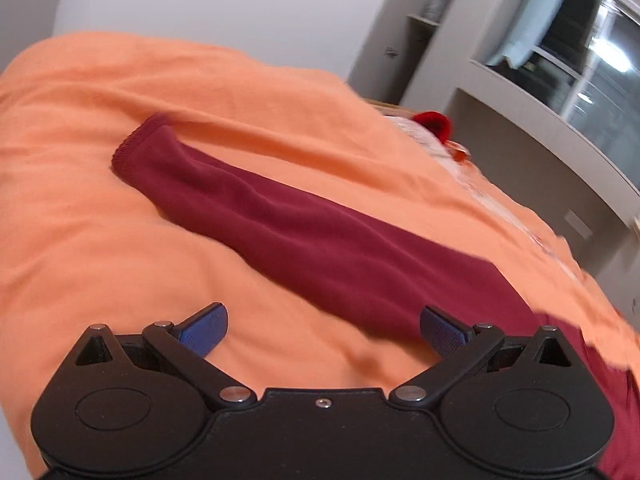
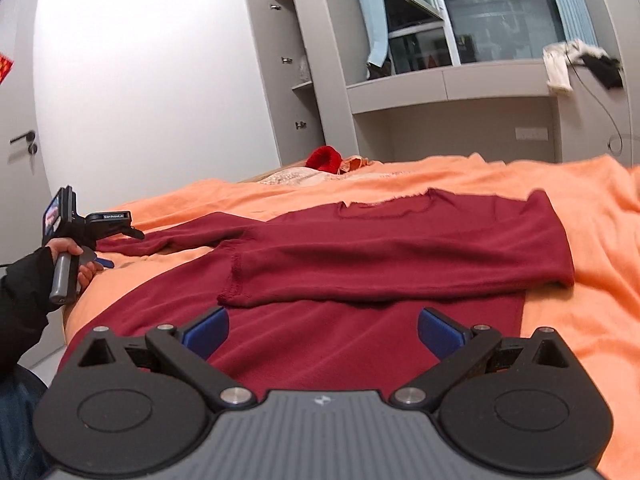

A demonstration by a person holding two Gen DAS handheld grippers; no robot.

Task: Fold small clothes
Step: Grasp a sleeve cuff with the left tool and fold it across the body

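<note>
A maroon sweater (image 2: pixel 360 248) lies flat on the orange blanket (image 2: pixel 580 240). One sleeve (image 2: pixel 400 276) is folded across its body, cuff (image 2: pixel 232 298) just beyond my right gripper (image 2: pixel 323 332), which hovers open over the lower body with nothing between its blue pads. The other sleeve (image 2: pixel 180 236) stretches out to the left. A hand holds my left gripper (image 2: pixel 120 248) at that sleeve's end. In the left wrist view this sleeve (image 1: pixel 280 220) runs diagonally, cuff (image 1: pixel 132 148) far off. My left gripper (image 1: pixel 324 332) is open, with the sleeve just ahead of its right finger.
A red fluffy item (image 2: pixel 324 160) lies at the bed's far edge by a pale patterned cloth. Grey cabinets (image 2: pixel 296 80) and a window ledge (image 2: pixel 448 84) with clothes on it stand beyond. The bed's edge drops off at the left near a door (image 2: pixel 20 140).
</note>
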